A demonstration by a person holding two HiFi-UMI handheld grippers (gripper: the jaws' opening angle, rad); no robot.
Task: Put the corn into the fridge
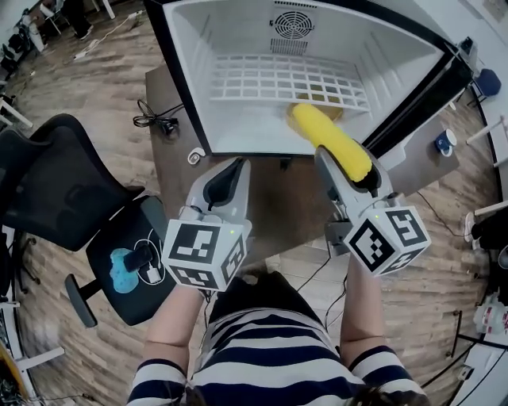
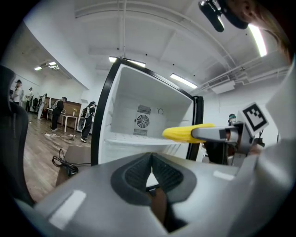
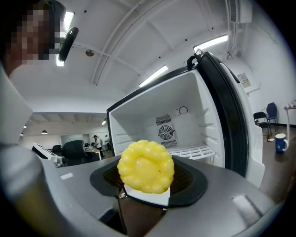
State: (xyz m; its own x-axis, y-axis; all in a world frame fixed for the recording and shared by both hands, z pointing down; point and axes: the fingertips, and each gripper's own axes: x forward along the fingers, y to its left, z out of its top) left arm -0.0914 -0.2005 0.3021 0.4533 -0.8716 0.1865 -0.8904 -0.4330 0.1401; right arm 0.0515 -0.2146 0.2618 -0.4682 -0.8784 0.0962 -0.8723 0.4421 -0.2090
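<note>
Between the right gripper's (image 3: 145,178) jaws: a yellow corn cob (image 3: 145,166), clamped. In the right gripper view it is seen end-on, a round face of bumpy, glossy kernels. It sits between the two dark ribbed pads, which press on its sides, with a white slab just beneath it. In the head view the right gripper (image 1: 346,162) holds the corn cob (image 1: 329,141) by its near end. The rest of the long, rounded cob sticks out past the jaw tips toward the white box-shaped fridge (image 1: 238,32). Its free end overlaps the lower edge of the opening; whether it is actually inside cannot be told.

Ahead of both pairs of jaws: the fridge stands open, with smooth white plastic walls and a black frame and door edge. Inside are a white wire-grid shelf (image 1: 270,83) and a round slotted fan grille (image 1: 292,24) on the back wall.

The left gripper's (image 2: 151,159) jaws are drawn together. Its ribbed dark pads meet at the tips with nothing between them. The left gripper (image 1: 230,170) is level with the right one, short of the fridge opening. The cob (image 2: 182,133) shows to the right of its jaws.

Below the jaws: a brown matte table top (image 1: 278,198). A coiled black cable (image 1: 155,119) lies to the left of the left jaws. Further left is a black mesh office chair (image 1: 55,190). Well right of the right jaws stands a blue mug (image 1: 444,143).
</note>
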